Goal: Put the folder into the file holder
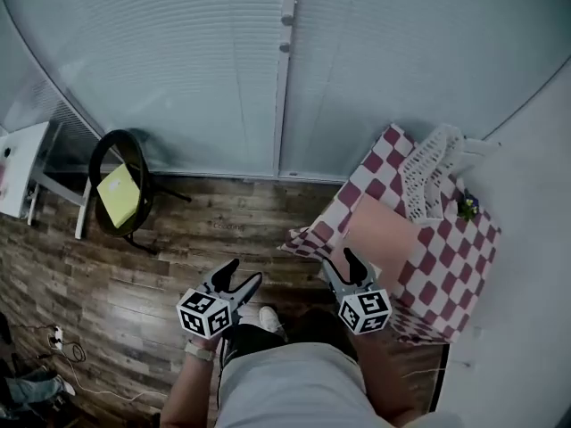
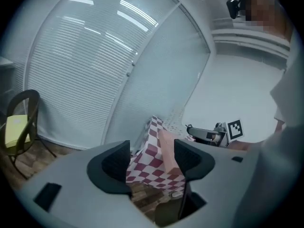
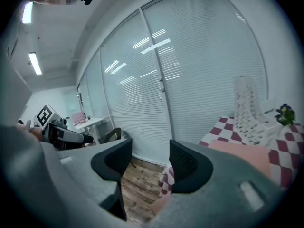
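Folder (image 1: 384, 232), pink and flat, lies on the checked desk (image 1: 464, 270) by its front edge, the white file holder (image 1: 426, 178) behind it; both grippers hang short of the desk. Left gripper (image 2: 152, 164) view: fingers (image 2: 116, 163) apart, empty, folder beyond. Right gripper (image 3: 151, 164) view: fingers apart, empty. Probably light, thin, bendy; grip its near edge.

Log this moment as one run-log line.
left hand-held gripper open, empty | right hand-held gripper open, empty | folder lying on table, not gripped | file holder beyond folder
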The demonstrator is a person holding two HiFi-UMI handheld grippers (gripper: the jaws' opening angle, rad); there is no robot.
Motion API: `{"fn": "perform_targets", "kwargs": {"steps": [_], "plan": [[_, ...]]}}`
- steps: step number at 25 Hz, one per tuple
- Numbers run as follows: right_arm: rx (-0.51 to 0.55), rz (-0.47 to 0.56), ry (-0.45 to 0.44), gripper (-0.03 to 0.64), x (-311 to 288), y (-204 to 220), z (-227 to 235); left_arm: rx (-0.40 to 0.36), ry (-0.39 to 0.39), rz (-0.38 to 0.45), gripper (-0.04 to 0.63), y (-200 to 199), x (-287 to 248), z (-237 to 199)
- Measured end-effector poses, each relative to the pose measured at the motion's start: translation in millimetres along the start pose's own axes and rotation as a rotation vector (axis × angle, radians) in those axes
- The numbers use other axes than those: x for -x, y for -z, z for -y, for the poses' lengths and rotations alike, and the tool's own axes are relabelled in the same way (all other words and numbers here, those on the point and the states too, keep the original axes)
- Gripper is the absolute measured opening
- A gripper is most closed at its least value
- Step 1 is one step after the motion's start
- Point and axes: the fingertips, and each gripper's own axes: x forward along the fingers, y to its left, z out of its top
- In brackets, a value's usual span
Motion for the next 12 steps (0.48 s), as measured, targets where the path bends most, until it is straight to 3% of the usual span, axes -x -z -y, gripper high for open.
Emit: {"fn": "perform_targets", "kwargs": {"steps": [6, 12], "plan": [[-0.086, -0.032, 0.202, 0.238, 45.4, 26.0, 56.6, -0.015, 0.168, -0.136, 0.285, 11.7, -68.4, 27.0], [-0.176, -0.057, 0.351, 0.238, 96.4, 56.2, 105.7, 0.067, 0.285, -0.239, 0.285, 34.0, -130.9, 57.5]]}}
